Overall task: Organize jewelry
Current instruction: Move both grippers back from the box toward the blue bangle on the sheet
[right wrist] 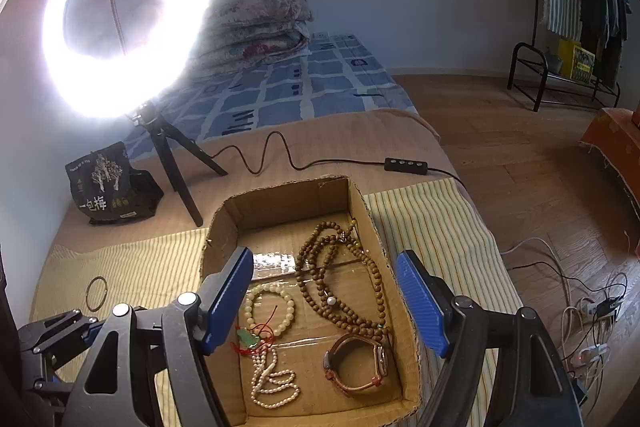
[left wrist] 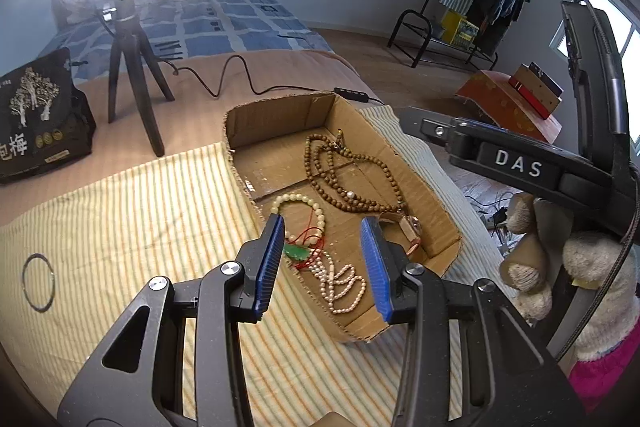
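Note:
A shallow cardboard box (left wrist: 280,115) (right wrist: 280,199) sits on a striped cloth. Inside lie a long brown bead necklace (left wrist: 340,179) (right wrist: 340,279), a pale bead bracelet (left wrist: 308,207) (right wrist: 280,307), a green pendant on red cord (left wrist: 297,251) (right wrist: 248,339), a small pearl strand (left wrist: 340,287) (right wrist: 272,383) and a watch (left wrist: 412,227) (right wrist: 360,367). A thin dark bangle (left wrist: 39,281) (right wrist: 97,294) lies on the cloth left of the box. My left gripper (left wrist: 324,263) is open and empty above the box's near end. My right gripper (right wrist: 324,299) is open and empty above the box.
A ring light on a black tripod (right wrist: 176,155) stands behind the box, with its cable and switch (right wrist: 404,165). A black printed bag (right wrist: 112,187) sits at the left. The bed edge drops to a wooden floor (right wrist: 520,167) with cables at the right.

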`<act>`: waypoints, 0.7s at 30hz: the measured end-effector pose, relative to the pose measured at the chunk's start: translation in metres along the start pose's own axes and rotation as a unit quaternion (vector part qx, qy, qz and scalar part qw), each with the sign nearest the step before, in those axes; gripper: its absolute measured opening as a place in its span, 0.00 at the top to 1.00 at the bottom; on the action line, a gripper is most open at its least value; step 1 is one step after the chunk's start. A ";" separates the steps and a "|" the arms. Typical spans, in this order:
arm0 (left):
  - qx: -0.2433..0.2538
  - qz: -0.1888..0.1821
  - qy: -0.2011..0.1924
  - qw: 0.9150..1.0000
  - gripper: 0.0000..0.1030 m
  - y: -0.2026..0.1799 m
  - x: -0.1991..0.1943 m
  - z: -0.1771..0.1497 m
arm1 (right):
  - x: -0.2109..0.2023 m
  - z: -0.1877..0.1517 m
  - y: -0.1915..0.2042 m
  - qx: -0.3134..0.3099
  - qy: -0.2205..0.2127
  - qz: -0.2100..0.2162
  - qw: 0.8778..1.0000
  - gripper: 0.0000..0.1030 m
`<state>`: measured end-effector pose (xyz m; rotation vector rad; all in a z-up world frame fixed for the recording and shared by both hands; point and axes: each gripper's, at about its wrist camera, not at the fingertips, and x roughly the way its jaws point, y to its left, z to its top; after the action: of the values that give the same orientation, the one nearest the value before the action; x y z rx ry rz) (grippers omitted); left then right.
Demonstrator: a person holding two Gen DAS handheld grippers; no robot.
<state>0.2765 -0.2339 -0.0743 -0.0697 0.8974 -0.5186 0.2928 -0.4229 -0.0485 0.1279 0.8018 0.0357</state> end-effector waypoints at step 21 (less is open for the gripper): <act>-0.038 0.089 -0.029 0.995 0.45 0.104 -0.061 -0.008 | -0.050 -0.020 0.070 -0.036 -0.030 0.044 0.998 0.18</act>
<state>0.2817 -0.1135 -0.0629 -0.0726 0.8581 -0.3152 0.2450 -0.3559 -0.0179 0.0968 0.7332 0.1435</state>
